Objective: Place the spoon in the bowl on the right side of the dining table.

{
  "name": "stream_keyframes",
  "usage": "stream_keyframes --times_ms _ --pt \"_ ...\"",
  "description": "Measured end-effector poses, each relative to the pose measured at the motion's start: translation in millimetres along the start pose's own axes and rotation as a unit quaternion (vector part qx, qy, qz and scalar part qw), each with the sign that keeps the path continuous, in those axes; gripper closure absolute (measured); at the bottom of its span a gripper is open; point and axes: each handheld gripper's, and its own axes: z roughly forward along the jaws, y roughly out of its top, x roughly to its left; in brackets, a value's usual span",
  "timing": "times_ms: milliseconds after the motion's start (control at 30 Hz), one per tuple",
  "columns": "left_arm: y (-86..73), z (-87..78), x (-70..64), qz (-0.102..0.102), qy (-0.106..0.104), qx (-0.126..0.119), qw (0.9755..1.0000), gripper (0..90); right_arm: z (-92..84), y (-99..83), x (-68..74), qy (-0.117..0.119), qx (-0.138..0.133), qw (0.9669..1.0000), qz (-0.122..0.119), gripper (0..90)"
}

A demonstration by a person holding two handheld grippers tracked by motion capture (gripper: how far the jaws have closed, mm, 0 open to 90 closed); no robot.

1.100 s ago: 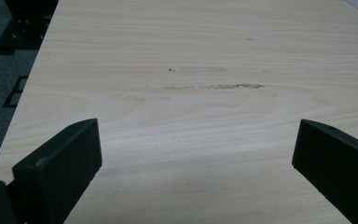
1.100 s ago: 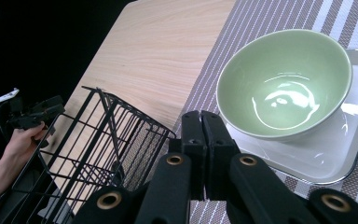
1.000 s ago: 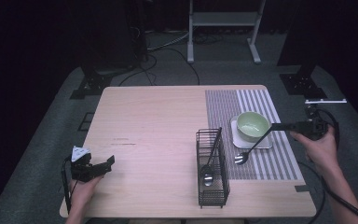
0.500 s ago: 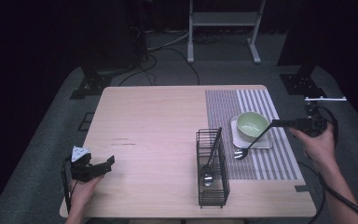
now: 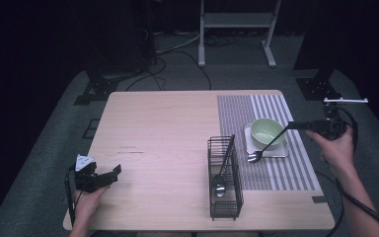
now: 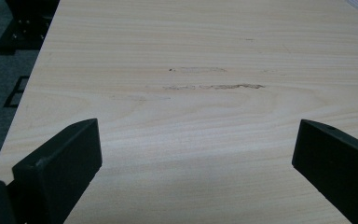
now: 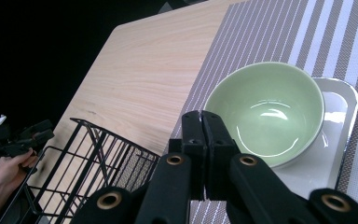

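Observation:
My right gripper (image 5: 293, 125) is held over the table's right edge, shut on the handle of a fork (image 5: 266, 145). The fork slants down and left past a green bowl (image 5: 267, 130), and its tines hang near the white square plate (image 5: 279, 151) under the bowl. In the right gripper view the jaws (image 7: 200, 117) are pressed together in front of the bowl (image 7: 270, 109), and the fork is hidden behind them. My left gripper (image 5: 113, 174) lies open on the wood near the front left corner, with bare tabletop between its fingers (image 6: 60, 161).
A black wire basket (image 5: 225, 202) stands at the front middle with a spoon (image 5: 220, 183) leaning inside it. A grey striped placemat (image 5: 237, 108) covers the right part of the wooden table (image 5: 163, 128). Stands and cables sit on the floor beyond.
My right gripper has risen slightly with the fork, lifting the tines a little away from the mat. The left gripper has stayed put.

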Motion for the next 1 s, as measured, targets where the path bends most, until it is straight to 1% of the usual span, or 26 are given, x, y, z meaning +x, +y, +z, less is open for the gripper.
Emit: stream_keyframes --times_ms 667,800,1000 --pt "0.0 -0.1 0.2 -0.001 -0.001 0.000 1.0000 0.4 -5.4 13.3 -1.1 -0.014 -0.020 0.9997 0.007 88.6" --pt "-0.1 -0.3 0.4 -0.001 -0.001 0.000 1.0000 0.4 -6.6 15.0 -1.9 -0.013 -0.028 0.9994 0.012 88.6" --pt "-0.1 -0.2 0.3 -0.001 -0.002 0.000 1.0000 0.4 -7.8 17.6 -4.7 -0.018 -0.036 0.9990 0.019 88.6"
